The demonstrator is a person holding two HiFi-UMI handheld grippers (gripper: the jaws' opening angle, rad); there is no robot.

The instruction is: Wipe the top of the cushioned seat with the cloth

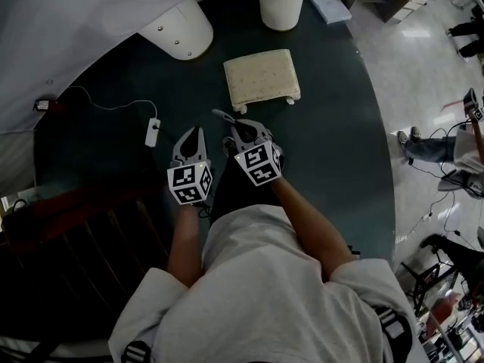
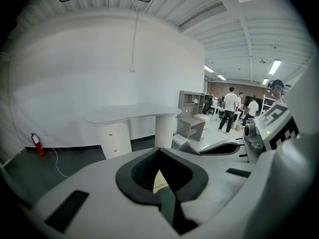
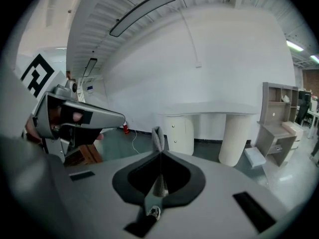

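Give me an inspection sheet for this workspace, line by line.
Surface: dark green floor; the seat stands on it.
Job's things: cushioned seat, cream, upright; grey cloth pinched in the right gripper.
Clutter: flat pale box beside a table leg.
Grippers: left gripper shut, empty; right gripper shut on the cloth; both short of the seat.
Cables: white cable running to a power strip on the floor.
Surroundings: white table; people standing far off.

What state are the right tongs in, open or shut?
Shut on the cloth: tips of the right tongs meet, pinching its grey fold.
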